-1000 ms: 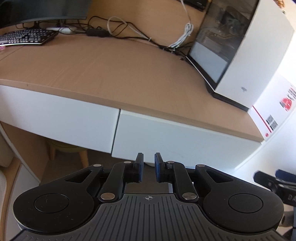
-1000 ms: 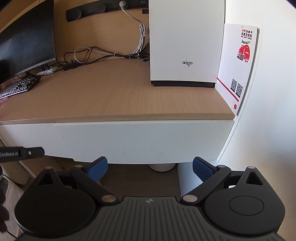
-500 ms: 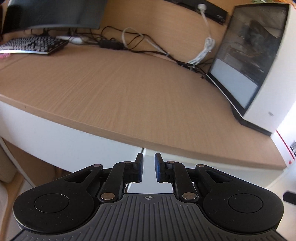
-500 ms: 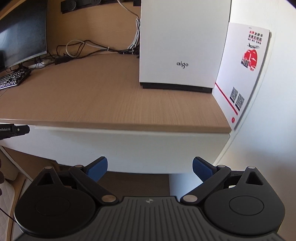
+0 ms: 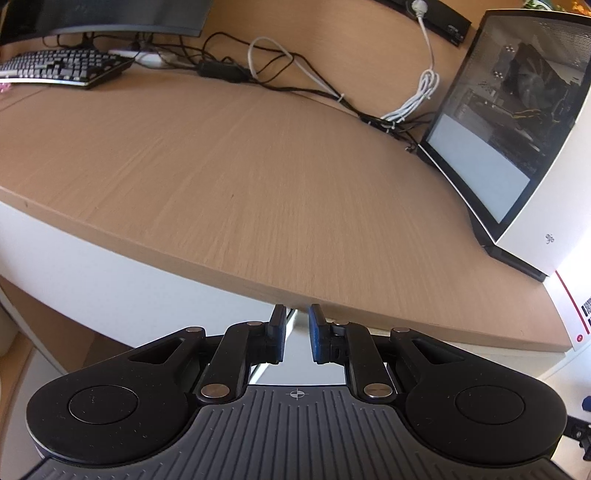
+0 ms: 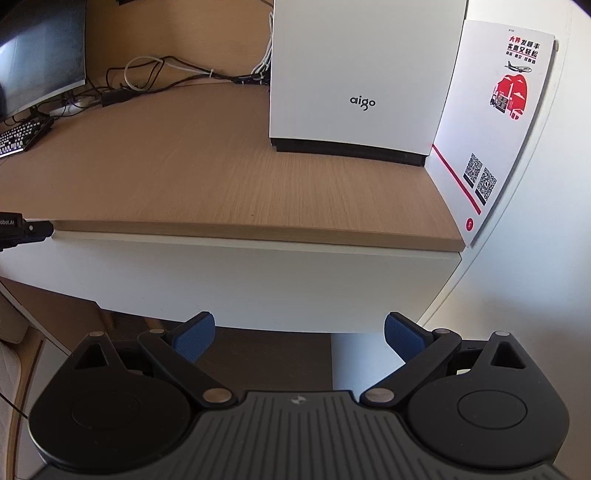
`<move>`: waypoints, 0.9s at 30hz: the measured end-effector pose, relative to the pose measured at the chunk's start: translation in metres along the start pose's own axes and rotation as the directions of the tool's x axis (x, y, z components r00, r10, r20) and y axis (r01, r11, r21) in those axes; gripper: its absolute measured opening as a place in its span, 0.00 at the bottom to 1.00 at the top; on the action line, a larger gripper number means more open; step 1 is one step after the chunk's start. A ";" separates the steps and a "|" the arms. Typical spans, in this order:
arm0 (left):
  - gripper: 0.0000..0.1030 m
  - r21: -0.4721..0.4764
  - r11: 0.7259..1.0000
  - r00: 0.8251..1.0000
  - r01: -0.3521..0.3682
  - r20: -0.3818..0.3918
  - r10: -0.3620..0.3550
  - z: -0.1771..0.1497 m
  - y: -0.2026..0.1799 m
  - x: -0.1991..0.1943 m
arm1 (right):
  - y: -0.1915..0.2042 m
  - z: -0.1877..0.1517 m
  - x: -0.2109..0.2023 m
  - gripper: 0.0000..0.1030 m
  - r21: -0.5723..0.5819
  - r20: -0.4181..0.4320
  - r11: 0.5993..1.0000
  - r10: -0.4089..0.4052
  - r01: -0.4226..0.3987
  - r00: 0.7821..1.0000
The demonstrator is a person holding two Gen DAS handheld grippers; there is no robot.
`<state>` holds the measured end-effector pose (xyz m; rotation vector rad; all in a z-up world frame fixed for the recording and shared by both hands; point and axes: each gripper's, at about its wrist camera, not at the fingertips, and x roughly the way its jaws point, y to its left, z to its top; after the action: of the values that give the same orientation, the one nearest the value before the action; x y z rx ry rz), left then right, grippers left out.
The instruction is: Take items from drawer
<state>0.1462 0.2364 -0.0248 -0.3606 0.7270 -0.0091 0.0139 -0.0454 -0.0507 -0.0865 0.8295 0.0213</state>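
Two white drawer fronts sit shut under the wooden desk top (image 5: 258, 184). The left drawer front (image 5: 92, 273) shows in the left wrist view, and the right drawer front (image 6: 258, 277) fills the middle of the right wrist view. My left gripper (image 5: 296, 314) is shut with nothing in it, its tips at the desk's front edge over the seam between the drawers. My right gripper (image 6: 299, 328) is open and empty, its blue pads (image 6: 194, 338) just below the right drawer's lower edge. Nothing inside the drawers is visible.
A white computer case (image 6: 362, 74) stands at the back right of the desk, beside a white printed card (image 6: 491, 122) leaning on the wall. Cables (image 5: 295, 74), a keyboard (image 5: 62, 68) and a monitor (image 5: 110, 14) lie at the back left.
Both grippers have moved in toward the desk front. In the left view the drawer fronts have slid down behind the fingers. The right drawer front now looms larger in the right view.
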 end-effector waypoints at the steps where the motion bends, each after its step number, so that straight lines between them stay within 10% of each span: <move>1: 0.14 0.002 1.000 1.000 0.003 -0.003 -0.003 0.000 0.000 0.002 | 0.000 0.000 0.000 0.96 0.000 -0.004 1.000 0.004 -0.004 1.000; 27: 0.41 0.007 0.987 0.987 0.160 0.017 -0.160 -0.010 0.018 0.013 | 0.015 -0.015 0.062 0.96 0.048 0.162 0.991 0.117 -0.126 0.980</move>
<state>0.1475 0.2482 -0.0460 -0.4125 0.6792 -0.1599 0.0439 -0.0323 -0.1078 0.0210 0.6744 0.1181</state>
